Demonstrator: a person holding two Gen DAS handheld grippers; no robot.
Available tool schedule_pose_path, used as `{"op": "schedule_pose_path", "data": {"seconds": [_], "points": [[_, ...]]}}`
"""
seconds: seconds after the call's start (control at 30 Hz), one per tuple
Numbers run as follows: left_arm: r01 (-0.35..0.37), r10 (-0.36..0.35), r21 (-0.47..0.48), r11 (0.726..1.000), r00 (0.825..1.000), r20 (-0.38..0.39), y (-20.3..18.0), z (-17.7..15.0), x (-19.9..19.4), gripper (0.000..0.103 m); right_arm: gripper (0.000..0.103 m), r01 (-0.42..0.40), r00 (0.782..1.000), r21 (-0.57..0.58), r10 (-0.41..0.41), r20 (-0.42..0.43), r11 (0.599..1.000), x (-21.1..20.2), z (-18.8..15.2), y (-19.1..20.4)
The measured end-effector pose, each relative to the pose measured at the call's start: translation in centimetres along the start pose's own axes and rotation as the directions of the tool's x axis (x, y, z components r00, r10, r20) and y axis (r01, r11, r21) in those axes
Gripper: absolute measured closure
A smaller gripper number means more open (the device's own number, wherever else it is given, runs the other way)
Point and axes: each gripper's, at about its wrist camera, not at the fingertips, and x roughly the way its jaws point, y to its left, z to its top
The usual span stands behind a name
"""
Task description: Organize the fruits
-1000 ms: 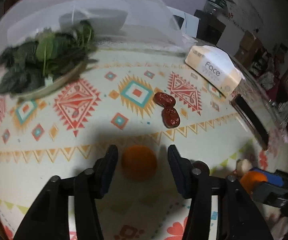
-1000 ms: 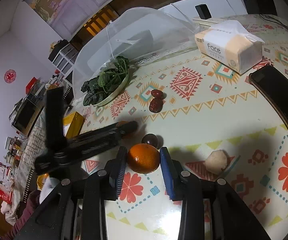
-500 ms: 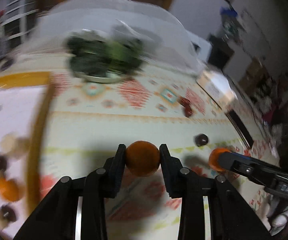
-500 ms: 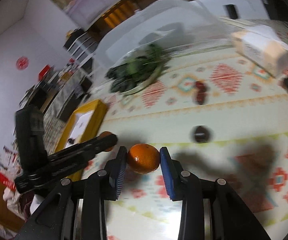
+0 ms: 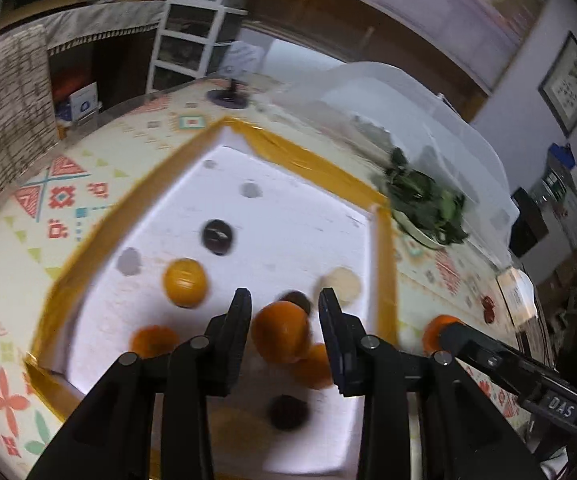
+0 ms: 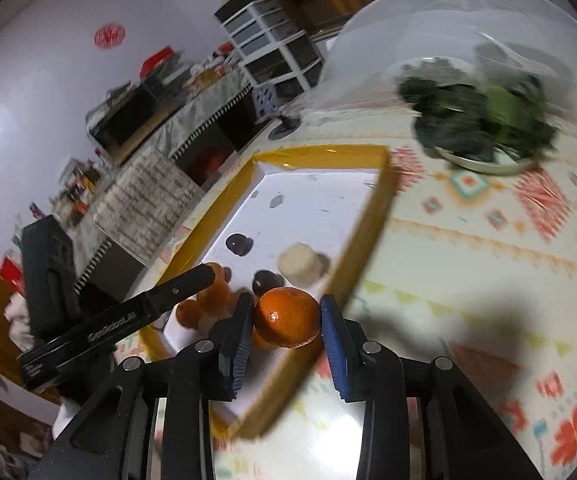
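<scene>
Left gripper: clamped on an orange above the yellow-rimmed tray. Right gripper: clamped on a second orange at the tray's edge. Only the left wrist view shows the tissue box.

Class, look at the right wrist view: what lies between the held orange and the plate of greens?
In the right wrist view, the tray's yellow rim and then bare patterned tablecloth separate the orange from the plate of greens.

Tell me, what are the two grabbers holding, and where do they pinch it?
Each holds an orange by its sides. The left gripper pinches one orange over the yellow-rimmed tray; the right gripper pinches another orange.
</scene>
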Motion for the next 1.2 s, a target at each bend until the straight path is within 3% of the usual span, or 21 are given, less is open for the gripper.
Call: {"op": "schedule_pose_path", "data": {"seconds": [0.13, 0.3, 0.37, 0.43, 0.5, 0.67, 0.77, 0.83, 0.9, 0.97, 1.03, 1.13, 1.2], "points": [[-0.008, 0.008, -0.004, 1.0, 1.0, -0.001, 1.4, 0.3, 0.1, 0.069, 0.067, 0.03, 0.999, -0.027, -0.031, -0.035, 0.999, 3.3, 1.0, 1.3], [0.01, -0.009, -0.044, 0.999, 1.0, 0.026, 3.0, 0.6, -0.9, 0.048, 0.065, 0.076, 0.995, -0.061, -0.08, -0.06, 0.995, 5.2, 0.9, 2.1], [0.016, -0.013, -0.049, 0.999, 0.999, 0.045, 3.0, 0.6, -1.5, 0.044, 0.065, 0.1, 0.993, -0.077, -0.104, -0.062, 0.992, 5.3, 0.5, 2.3], [0.028, -0.024, -0.056, 0.998, 0.998, 0.063, 2.9, 0.5, -2.2, 0.039, 0.062, 0.108, 0.992, -0.082, -0.113, -0.058, 0.991, 5.2, 0.2, 2.4], [0.044, -0.04, -0.058, 0.997, 0.997, 0.068, 2.7, 0.4, -2.5, 0.035, 0.05, 0.122, 0.991, -0.081, -0.126, -0.049, 0.989, 5.0, 0.2, 2.5], [0.054, -0.052, -0.022, 0.998, 0.995, 0.09, 1.0, 0.1, -3.8, 0.034, 0.048, 0.13, 0.991, -0.061, -0.131, -0.012, 0.99, 3.3, 0.2, 2.2], [0.024, -0.028, 0.028, 0.999, 0.989, 0.148, -1.2, -0.4, -5.7, 0.019, 0.048, 0.137, 0.99, -0.049, -0.136, 0.03, 0.989, 0.7, -0.4, 1.8], [0.021, -0.032, 0.055, 0.998, 0.975, 0.219, -2.8, -1.0, -7.6, 0.009, 0.048, 0.15, 0.987, -0.043, -0.147, 0.062, 0.988, -1.6, -1.0, 1.5], [0.092, -0.112, 0.082, 0.992, 0.953, 0.282, -4.2, -2.0, -9.7, 0.006, 0.048, 0.16, 0.984, -0.025, -0.157, 0.089, 0.987, -4.1, -1.7, 1.0], [0.19, -0.215, 0.109, 0.976, 0.922, 0.321, -5.6, -3.2, -11.9, 0.006, 0.043, 0.079, 0.988, 0.075, -0.088, 0.125, 0.994, -7.7, -2.9, -0.7], [0.222, -0.253, 0.128, 0.967, 0.909, 0.33, -6.8, -4.1, -13.3, 0.006, 0.038, -0.039, 0.986, 0.204, 0.004, 0.169, 0.978, -10.9, -4.2, -2.7], [0.24, -0.285, 0.17, 0.956, 0.898, 0.335, -8.7, -4.8, -15.5, 0.006, 0.037, -0.273, 0.951, 0.391, 0.187, 0.245, 0.879, -16.1, -6.8, -6.4], [0.246, -0.307, 0.209, 0.946, 0.886, 0.347, -10.1, -5.2, -17.6, 0.006, 0.037, -0.332, 0.932, 0.45, 0.216, 0.289, 0.829, -19.6, -8.4, -8.1]]}}
